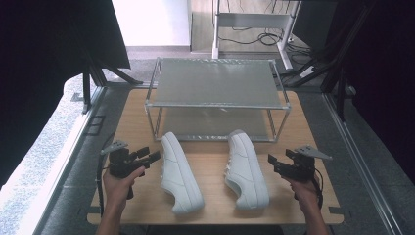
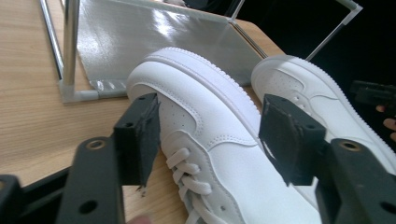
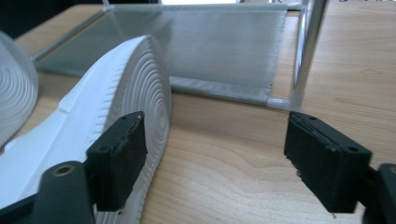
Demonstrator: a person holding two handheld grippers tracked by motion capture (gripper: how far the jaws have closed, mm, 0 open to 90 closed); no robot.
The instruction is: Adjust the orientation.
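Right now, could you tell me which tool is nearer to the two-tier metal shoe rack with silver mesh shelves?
Left, slightly, I judge. The left tool sits just before the rack's near-left leg, beside the left white sneaker. The right tool sits lower, outside the right white sneaker.

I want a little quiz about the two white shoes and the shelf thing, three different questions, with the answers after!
1. True or false: the two white lace-up sneakers, left sneaker and right sneaker, lie on their sides on the light wooden table.
2. How many tiers has the metal-framed grey shoe rack?
3. Pick one: the left gripper and right gripper are A) open, B) clamped on laces.

Key: 1 true; 2 two; 3 A.
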